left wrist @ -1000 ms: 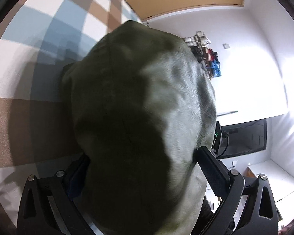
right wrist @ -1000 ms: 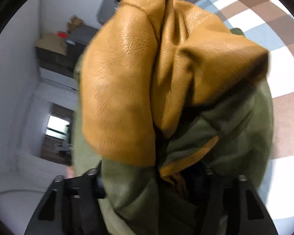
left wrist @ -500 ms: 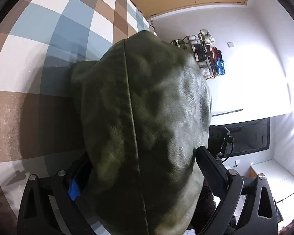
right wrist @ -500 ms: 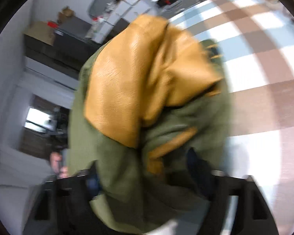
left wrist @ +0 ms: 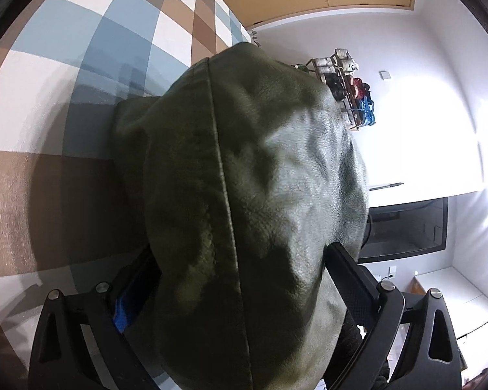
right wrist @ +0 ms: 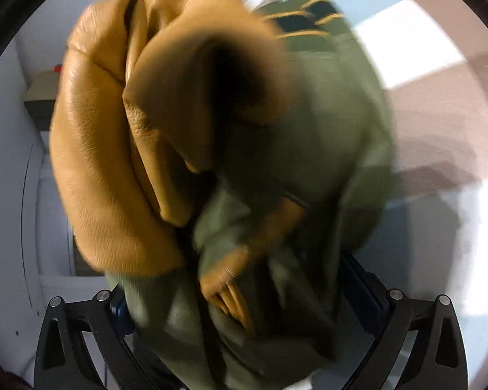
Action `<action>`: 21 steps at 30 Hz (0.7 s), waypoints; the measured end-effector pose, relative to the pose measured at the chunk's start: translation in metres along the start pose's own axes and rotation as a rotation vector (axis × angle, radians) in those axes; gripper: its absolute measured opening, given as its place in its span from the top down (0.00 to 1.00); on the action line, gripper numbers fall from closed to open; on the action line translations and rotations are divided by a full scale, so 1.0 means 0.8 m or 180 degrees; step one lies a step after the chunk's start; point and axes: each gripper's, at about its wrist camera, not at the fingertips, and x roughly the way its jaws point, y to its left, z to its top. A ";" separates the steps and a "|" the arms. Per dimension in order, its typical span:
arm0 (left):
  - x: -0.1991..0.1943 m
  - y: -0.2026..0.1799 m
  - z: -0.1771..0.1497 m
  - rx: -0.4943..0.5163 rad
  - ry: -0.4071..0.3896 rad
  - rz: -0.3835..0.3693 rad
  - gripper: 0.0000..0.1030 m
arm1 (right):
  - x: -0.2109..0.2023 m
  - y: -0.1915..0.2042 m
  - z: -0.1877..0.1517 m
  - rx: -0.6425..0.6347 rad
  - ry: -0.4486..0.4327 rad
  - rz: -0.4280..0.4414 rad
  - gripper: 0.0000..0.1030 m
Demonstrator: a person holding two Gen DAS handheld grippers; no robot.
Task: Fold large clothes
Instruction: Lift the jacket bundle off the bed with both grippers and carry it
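- The green jacket (left wrist: 244, 195) fills the space between the fingers of the left claw (left wrist: 240, 279); the claw is clamped on a thick bunch of it, and the cloth bulges up and away from the claw, its seam running straight out along the line the claw points
- In the right wrist view the same jacket, green with a tan leather sleeve (right wrist: 120, 149), sits bunched in the mouth of the right claw (right wrist: 247, 308); its jaws have just been opening and now stand wide, the cloth between them but, as far as the blur lets me judge, no longer pinched
- The jacket hangs over the checked floor (left wrist: 81, 65), which lies below and beyond both claws
- Judgement: the left claw alone carries the garment, so the coming move turns on that near hold, with the loose bulk sagging on the right side, toward the floor
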 end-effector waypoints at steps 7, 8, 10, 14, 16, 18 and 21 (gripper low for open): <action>-0.012 -0.016 -0.010 0.0157 -0.0040 0.0002 0.06 | 0.003 0.046 -0.012 -0.0646 -0.0327 -0.0016 0.20; -0.012 -0.019 -0.011 0.0226 -0.0012 0.0007 0.06 | -0.001 0.047 -0.014 -0.0669 -0.0369 0.0075 0.20; -0.010 -0.014 -0.009 0.0196 0.0005 0.0081 0.06 | 0.008 0.035 -0.012 -0.0585 -0.0344 0.0152 0.20; -0.011 0.000 -0.005 0.0041 -0.0040 0.0025 0.05 | 0.018 -0.011 0.002 -0.0326 -0.0266 0.0286 0.16; -0.008 0.000 -0.006 0.0009 -0.0070 0.0026 0.02 | 0.029 -0.009 0.008 -0.0364 -0.0244 0.0206 0.07; -0.008 -0.008 -0.008 0.0027 -0.0106 0.0085 0.02 | 0.040 -0.009 0.017 -0.0362 -0.0226 0.0163 0.05; -0.010 -0.026 -0.014 0.0132 -0.0112 0.0130 0.02 | 0.037 -0.006 0.020 -0.0496 -0.0291 0.0137 0.11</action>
